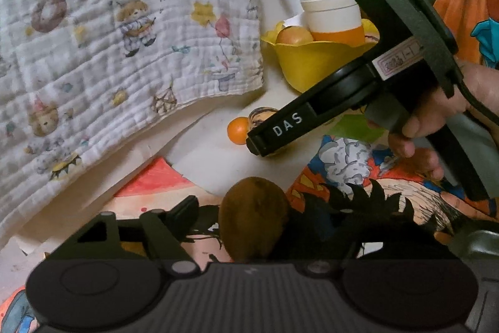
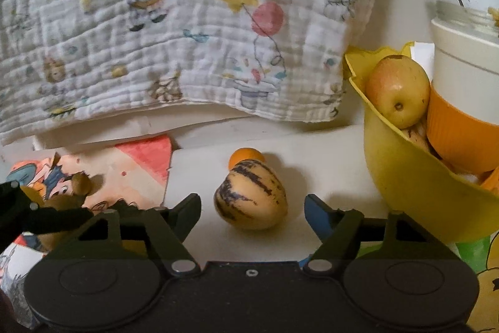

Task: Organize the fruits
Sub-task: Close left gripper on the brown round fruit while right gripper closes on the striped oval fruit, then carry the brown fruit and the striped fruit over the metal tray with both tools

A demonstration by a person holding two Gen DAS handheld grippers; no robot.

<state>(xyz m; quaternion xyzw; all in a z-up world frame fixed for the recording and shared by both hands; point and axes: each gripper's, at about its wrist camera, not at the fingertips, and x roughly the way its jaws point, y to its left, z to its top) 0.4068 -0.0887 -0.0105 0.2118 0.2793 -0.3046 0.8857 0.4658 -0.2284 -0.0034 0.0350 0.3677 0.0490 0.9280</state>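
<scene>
Left tongs point(image 1: 246, 223) straddle a brown kiwi point(image 1: 252, 227), but the right finger gets lost against the dark drawing, so can't tell if they're actually pinching it. Right tongs point(image 2: 252, 211) sit open either side of the striped yellow melon point(image 2: 249, 197) on the white worktop point(image 2: 327, 155), not touching it. A small orange point(image 2: 246, 154) peeks out behind the melon. Yellow bowl point(image 2: 405, 186) crowds the right, holding an apple point(image 2: 397, 89) and a cut-off jar point(image 2: 464, 67). Printed cloth point(image 2: 187, 36) overhangs the back.

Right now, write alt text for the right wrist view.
A striped pepino melon lies on the white table between the right hand-held gripper fingers, untouched. A small orange sits behind it; right, a yellow bowl holds an apple.
</scene>
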